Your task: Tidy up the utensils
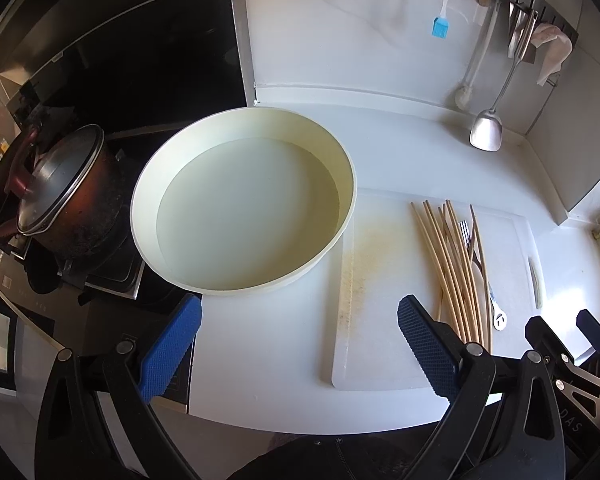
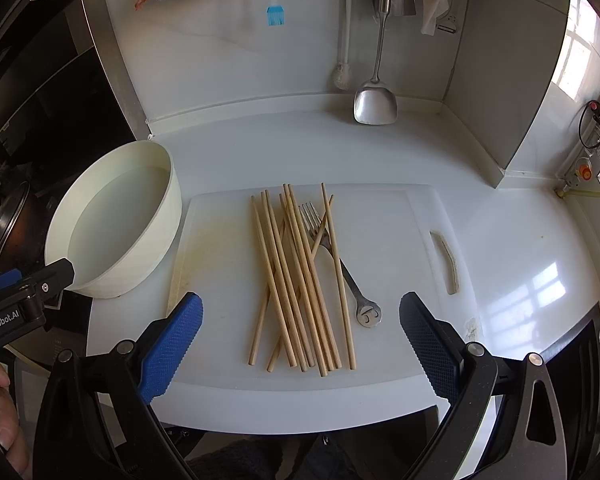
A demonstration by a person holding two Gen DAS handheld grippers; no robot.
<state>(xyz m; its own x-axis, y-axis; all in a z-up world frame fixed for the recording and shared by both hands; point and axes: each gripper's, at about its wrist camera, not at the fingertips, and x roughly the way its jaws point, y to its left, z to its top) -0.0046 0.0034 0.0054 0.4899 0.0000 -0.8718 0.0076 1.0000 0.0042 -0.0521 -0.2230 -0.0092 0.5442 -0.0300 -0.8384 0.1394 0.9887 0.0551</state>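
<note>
Right wrist view shows nothing sorted yet: the wooden chopsticks [image 2: 300, 280] lie in a loose crossed heap on the white cutting board [image 2: 400, 220], with a metal fork [image 2: 340, 264] tangled among them. Right gripper [image 2: 300, 344] hovers just short of the pile, jaws spread wide, holding nothing. Left gripper [image 1: 300, 344] is likewise released, poised near the round cream tub [image 1: 350, 184] beside the board. That tub holds no utensils. By the look of it, every piece is left to gather.
</note>
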